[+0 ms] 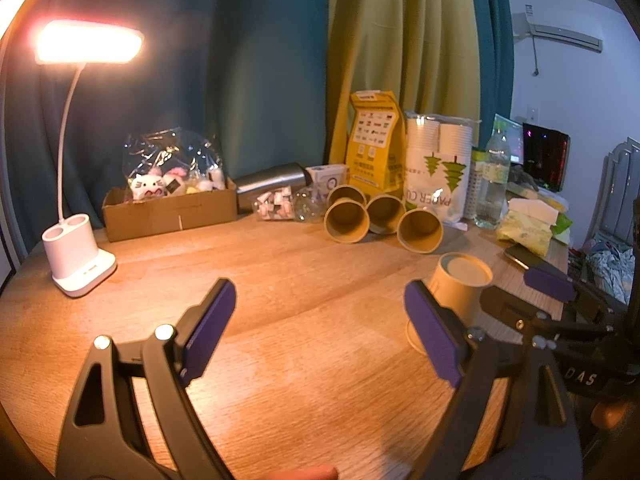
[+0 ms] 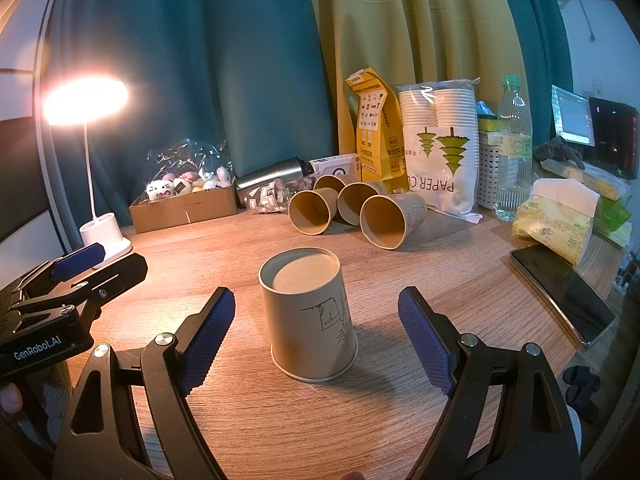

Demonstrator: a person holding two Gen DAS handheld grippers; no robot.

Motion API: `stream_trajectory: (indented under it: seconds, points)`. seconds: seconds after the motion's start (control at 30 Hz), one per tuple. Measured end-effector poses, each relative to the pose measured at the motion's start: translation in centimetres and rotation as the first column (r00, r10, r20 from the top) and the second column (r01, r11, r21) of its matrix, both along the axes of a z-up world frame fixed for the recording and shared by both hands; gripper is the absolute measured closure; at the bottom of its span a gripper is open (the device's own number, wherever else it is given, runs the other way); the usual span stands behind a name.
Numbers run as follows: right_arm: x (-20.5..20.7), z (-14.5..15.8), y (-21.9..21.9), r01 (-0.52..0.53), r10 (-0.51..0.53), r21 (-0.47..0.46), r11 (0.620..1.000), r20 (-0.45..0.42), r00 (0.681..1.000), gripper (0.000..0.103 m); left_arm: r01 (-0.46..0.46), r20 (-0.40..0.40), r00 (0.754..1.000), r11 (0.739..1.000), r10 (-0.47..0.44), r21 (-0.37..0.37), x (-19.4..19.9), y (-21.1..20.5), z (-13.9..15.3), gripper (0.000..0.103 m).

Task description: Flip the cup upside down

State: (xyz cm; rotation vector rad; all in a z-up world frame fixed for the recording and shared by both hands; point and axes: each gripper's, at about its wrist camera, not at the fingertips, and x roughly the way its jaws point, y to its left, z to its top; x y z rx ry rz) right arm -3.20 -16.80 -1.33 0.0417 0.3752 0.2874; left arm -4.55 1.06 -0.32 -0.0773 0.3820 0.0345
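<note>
Paper cup (image 2: pixel 308 320) stands mouth-down on the wooden table (image 2: pixel 248 412), already inverted.

From left to right, my left gripper (image 1: pixel 320 332) gapes over bare wood; my right gripper (image 2: pixel 316 336) straddles the cup, released. Tan, line-sketched, it looks light and crushable; I judge a gentle mid-wall hold safest.

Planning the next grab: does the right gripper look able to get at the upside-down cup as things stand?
Probably yes. The right gripper is open, with the upside-down cup standing between its spread fingers and bare table before it; nothing blocks the way.
</note>
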Motion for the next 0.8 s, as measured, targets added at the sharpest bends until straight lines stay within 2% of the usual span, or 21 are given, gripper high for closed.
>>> stream_trajectory:
  seconds: [0.8]
  points:
    - [0.03,0.01,-0.02,-0.001,0.001,0.000,1.000,-0.001,1.000,0.017,0.004,0.005,1.000,1.000,-0.004,0.006,-0.08,0.08,0.23,0.015]
